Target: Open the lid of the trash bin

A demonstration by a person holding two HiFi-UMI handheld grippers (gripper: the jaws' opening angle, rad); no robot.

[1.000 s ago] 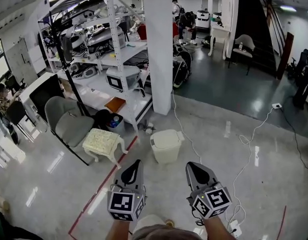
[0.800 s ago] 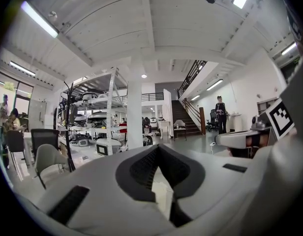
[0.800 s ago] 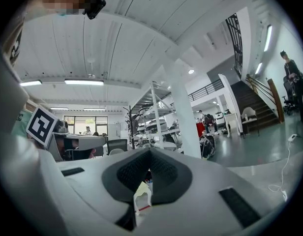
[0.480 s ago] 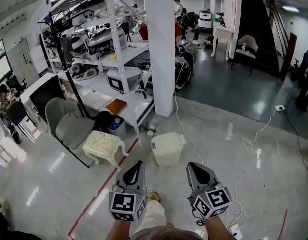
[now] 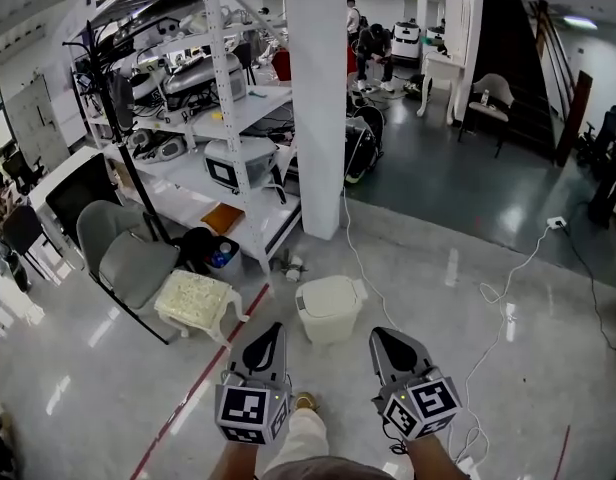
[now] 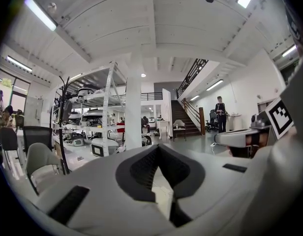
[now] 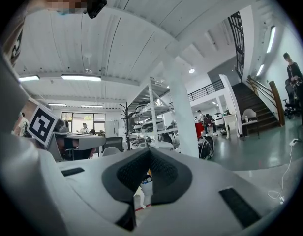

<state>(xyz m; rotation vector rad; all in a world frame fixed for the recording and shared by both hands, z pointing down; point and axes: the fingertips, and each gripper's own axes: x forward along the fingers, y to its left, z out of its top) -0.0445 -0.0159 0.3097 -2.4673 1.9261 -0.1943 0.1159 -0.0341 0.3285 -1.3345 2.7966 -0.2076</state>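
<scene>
The cream trash bin (image 5: 329, 308) stands on the glossy floor just ahead, its lid down. In the head view both grippers are held low in front of me, short of the bin and apart from it. My left gripper (image 5: 271, 330) points at the bin's left side and its jaws are shut on nothing. My right gripper (image 5: 378, 336) points toward the bin's right side, also shut and empty. In the left gripper view, the left gripper (image 6: 158, 149) shows its dark pads meeting at the tips. The right gripper (image 7: 149, 154) looks the same in the right gripper view.
A white pillar (image 5: 315, 98) rises behind the bin, with a loaded shelving rack (image 5: 228, 118) to its left. A cream stool (image 5: 195, 296), a grey chair (image 5: 128, 258) and a black bucket (image 5: 210, 248) sit left of the bin. A red floor line (image 5: 203, 378) and white cables (image 5: 488, 338) cross the floor.
I have stepped forward; the bin sits slightly nearer and lower in the head view. Both grippers keep the same pose and stay shut.
</scene>
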